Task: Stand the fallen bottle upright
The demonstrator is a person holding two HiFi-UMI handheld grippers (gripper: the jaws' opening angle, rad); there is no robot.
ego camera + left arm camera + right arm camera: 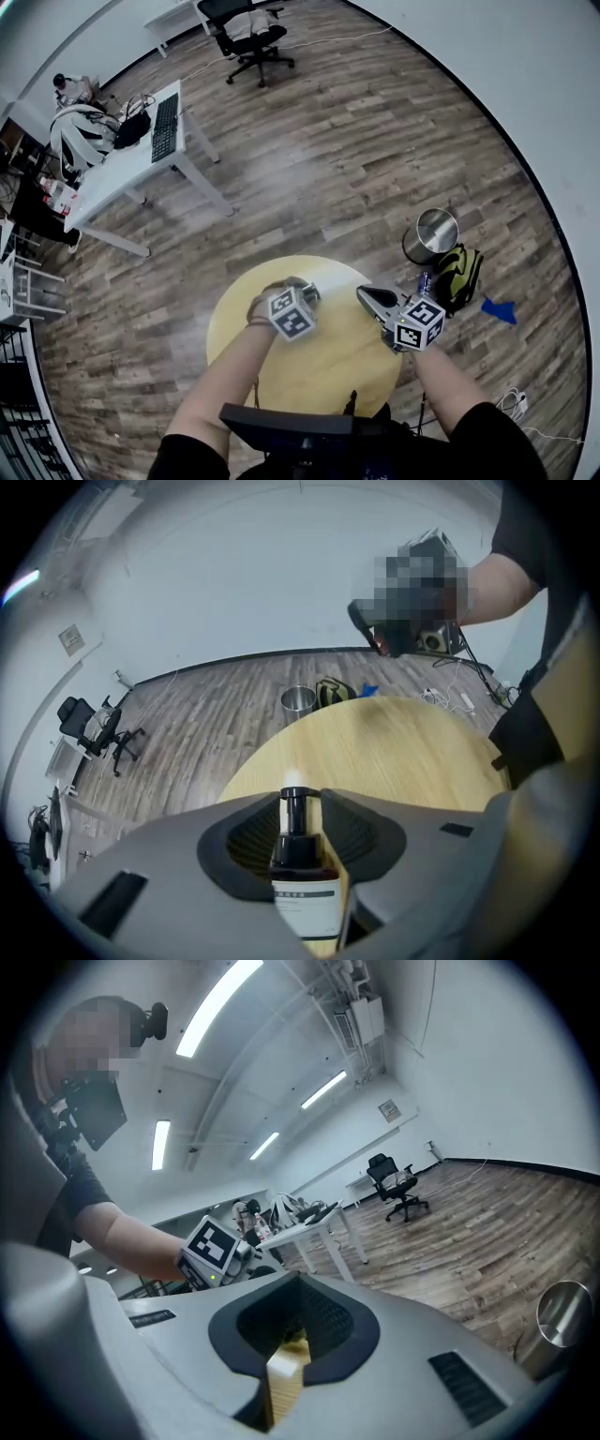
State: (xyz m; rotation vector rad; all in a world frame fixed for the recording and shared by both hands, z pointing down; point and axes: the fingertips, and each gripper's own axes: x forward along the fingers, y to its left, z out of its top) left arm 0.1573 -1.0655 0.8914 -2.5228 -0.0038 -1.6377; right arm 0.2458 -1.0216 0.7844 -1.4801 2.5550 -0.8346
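A dark brown bottle with a white label and a black pump cap shows only in the left gripper view, its cap pointing away from the camera toward the middle of the round yellow table. My left gripper points steeply down over it, open, with the bottle between the pads and a sliver of table showing on its right side. In the head view the left gripper hides the bottle. My right gripper hovers at the table's right part, shut and holding nothing.
On the wooden floor right of the table stand a metal bin, a green-black backpack and a blue scrap. A white desk and an office chair stand farther off. A dark device sits at the table's near edge.
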